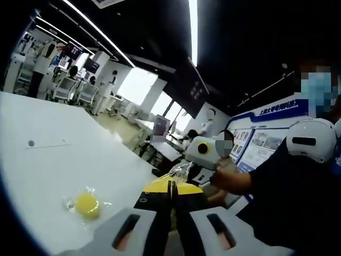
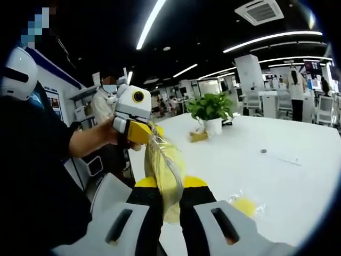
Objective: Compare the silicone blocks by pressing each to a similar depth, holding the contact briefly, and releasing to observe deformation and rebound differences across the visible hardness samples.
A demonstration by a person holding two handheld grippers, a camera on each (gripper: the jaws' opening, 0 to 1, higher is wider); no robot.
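Note:
A clear plastic bag (image 2: 166, 170) with a yellow silicone piece inside hangs stretched between both grippers above the white table (image 2: 277, 176). My right gripper (image 2: 169, 186) is shut on its near end. The left gripper (image 2: 151, 136), held in a hand, pinches the far end. In the left gripper view my left gripper (image 1: 170, 188) has its yellow-tipped jaws shut on a thin edge of the bag (image 1: 181, 169), and the right gripper (image 1: 187, 172) sits just beyond it. A second yellow round block (image 1: 87, 204) (image 2: 246, 206) lies in its own clear wrapper on the table.
A potted plant (image 2: 212, 113) and a small wooden item (image 2: 199, 136) stand farther along the table. A small dark dot (image 1: 31, 143) marks the tabletop. The person in dark clothes (image 1: 298, 202) stands close at the table's edge. Desks and chairs fill the room behind.

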